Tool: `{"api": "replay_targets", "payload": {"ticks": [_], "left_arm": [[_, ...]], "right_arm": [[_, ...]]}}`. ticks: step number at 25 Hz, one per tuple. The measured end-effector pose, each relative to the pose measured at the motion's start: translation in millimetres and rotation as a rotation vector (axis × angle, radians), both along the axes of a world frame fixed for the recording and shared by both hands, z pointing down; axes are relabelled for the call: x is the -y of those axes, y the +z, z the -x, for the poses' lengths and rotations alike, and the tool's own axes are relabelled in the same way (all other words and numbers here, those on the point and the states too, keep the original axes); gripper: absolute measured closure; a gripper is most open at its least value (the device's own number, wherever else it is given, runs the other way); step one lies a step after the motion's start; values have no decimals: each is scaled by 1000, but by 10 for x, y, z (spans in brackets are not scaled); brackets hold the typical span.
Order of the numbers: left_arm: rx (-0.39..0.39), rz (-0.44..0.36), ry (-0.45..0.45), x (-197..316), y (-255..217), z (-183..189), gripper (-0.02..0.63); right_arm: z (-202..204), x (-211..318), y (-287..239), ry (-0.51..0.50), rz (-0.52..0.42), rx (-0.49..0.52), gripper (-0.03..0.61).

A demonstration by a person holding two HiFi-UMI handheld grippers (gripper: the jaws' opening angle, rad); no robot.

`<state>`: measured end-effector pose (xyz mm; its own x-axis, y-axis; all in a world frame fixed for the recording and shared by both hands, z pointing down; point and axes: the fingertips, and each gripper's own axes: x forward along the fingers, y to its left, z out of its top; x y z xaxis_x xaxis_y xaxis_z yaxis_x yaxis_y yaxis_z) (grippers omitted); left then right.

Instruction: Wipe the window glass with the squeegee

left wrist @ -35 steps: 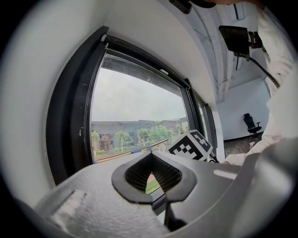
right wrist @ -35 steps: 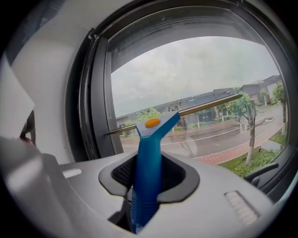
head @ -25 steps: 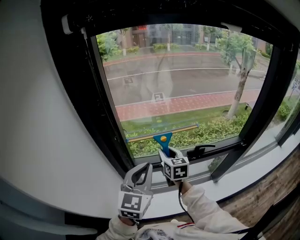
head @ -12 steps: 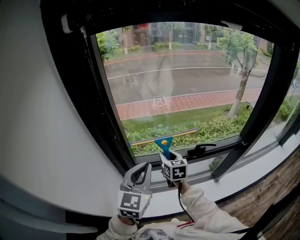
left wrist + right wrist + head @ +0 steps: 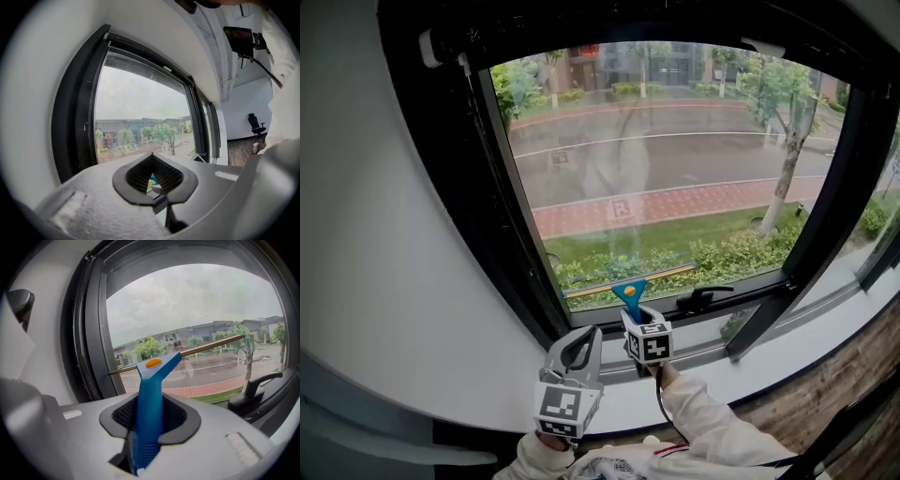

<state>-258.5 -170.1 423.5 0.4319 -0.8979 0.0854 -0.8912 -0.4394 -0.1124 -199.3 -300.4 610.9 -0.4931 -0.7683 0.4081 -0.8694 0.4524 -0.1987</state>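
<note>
black window handle [image 5: 700, 300] sits just right of the blue squeegee [image 5: 629, 288].

Broad window glass [image 5: 656, 159] stands free above the squeegee [image 5: 628, 291], whose blade sits low on the pane near the bottom rail; the black frame [image 5: 492, 206] closes off the left side, a slanted black post [image 5: 811, 234] the right; a black window handle [image 5: 701, 301] juts from the bottom rail just right of the right gripper [image 5: 636, 309]; the left gripper [image 5: 581, 336], jaws together, crowds in just beside it, below the glass, over the white sill [image 5: 825, 328].
</note>
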Motion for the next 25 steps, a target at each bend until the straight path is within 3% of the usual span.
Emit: {"api": "replay_targets", "payload": {"ticks": [25], "left_arm": [[17,53,-56,-17,164,-69,614]], "right_arm": [[-61,-64,610,-30,120,-70,457]]}}
